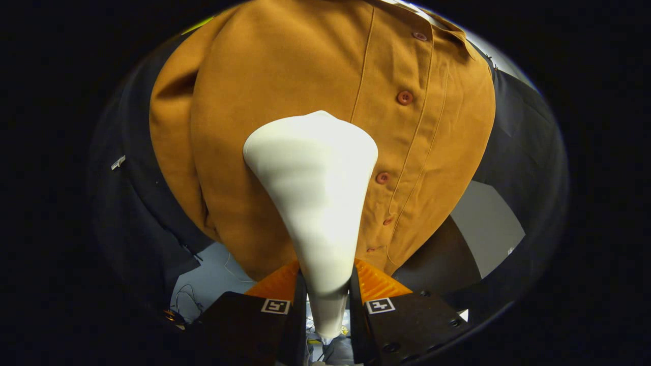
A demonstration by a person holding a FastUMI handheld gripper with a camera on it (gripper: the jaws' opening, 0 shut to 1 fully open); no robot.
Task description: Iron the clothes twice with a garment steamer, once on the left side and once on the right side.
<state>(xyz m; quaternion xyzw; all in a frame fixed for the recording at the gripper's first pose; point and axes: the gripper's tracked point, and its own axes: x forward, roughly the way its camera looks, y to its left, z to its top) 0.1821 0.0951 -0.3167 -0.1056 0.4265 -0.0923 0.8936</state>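
A brown-orange buttoned shirt (285,81) hangs upright just ahead of me, its button placket (404,97) running down to the right of centre. A white garment steamer (315,193) rises from between my fingers, its wide head against the shirt's front panel left of the placket. My gripper (328,284) is shut on the steamer's narrow handle, one finger on each side. The steamer's face is hidden, pressed toward the cloth.
A long sleeve (173,152) hangs at the shirt's left side. Black cloth walls (519,152) stand on both sides. Below the hem lie a pale floor (213,274) with thin cables and a grey panel (483,229) to the right.
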